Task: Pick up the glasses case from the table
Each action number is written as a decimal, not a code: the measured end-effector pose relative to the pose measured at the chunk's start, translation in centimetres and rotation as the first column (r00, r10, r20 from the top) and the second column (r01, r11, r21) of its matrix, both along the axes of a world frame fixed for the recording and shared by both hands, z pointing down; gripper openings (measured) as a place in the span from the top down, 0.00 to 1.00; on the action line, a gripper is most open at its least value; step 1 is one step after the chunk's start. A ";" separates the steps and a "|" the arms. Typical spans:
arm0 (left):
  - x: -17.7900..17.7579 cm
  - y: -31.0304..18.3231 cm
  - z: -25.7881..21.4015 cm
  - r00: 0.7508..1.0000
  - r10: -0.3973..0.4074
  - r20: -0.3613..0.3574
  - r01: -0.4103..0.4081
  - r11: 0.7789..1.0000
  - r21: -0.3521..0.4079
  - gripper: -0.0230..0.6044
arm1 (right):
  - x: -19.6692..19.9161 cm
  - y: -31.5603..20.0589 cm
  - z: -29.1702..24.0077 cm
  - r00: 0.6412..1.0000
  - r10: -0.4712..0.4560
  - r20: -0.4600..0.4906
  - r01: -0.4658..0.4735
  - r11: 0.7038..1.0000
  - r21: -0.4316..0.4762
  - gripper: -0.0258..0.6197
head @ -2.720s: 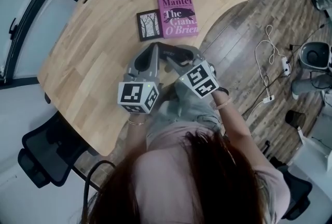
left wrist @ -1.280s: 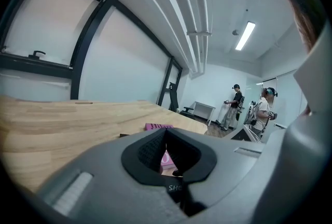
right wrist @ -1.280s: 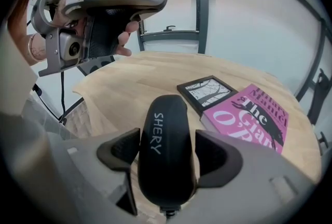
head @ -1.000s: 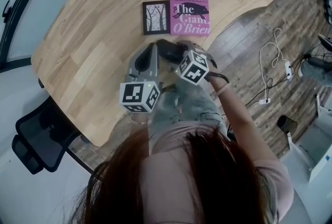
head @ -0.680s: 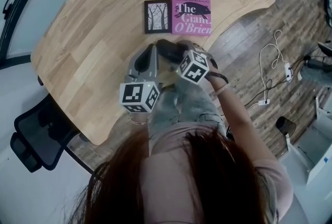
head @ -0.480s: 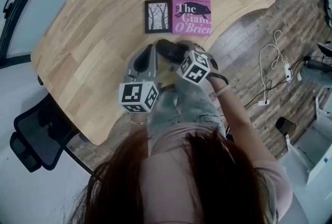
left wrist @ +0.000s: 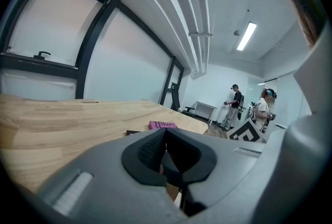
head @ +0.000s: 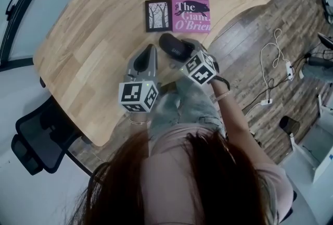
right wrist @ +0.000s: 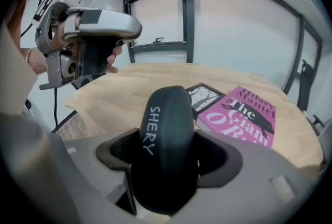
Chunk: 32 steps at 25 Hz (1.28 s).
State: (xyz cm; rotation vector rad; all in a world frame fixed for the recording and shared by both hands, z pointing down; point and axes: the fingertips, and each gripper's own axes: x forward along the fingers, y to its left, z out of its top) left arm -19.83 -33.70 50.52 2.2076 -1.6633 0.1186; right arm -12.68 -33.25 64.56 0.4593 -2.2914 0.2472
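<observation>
The glasses case (head: 175, 46) is a dark oval shell with "SHERY" lettered on it. My right gripper (head: 181, 51) is shut on the glasses case and holds it a little above the wooden table (head: 93, 41). In the right gripper view the glasses case (right wrist: 168, 135) stands on edge between the two pads, filling the right gripper (right wrist: 168, 158). My left gripper (head: 151, 48) hovers just left of the case with its jaws together and nothing in them. In the left gripper view the left gripper (left wrist: 165, 135) has its pads meeting at the tips.
A pink book (head: 191, 6) and a small black picture frame (head: 158, 14) lie on the table just beyond the case. An office chair (head: 41, 140) stands at the table's near left edge. Cables (head: 276, 62) lie on the floor at right. Two people (left wrist: 236, 106) stand far off.
The right gripper has risen off the table with the glasses case in it, and the case now tilts up toward the book. The left gripper has stayed nearly in place.
</observation>
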 end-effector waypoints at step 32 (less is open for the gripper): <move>0.9 5.0 -5.2 0.991 0.128 0.034 -0.131 0.984 0.116 0.95 | 1.8 2.9 -9.6 0.917 0.302 0.261 -0.337 0.936 0.100 0.44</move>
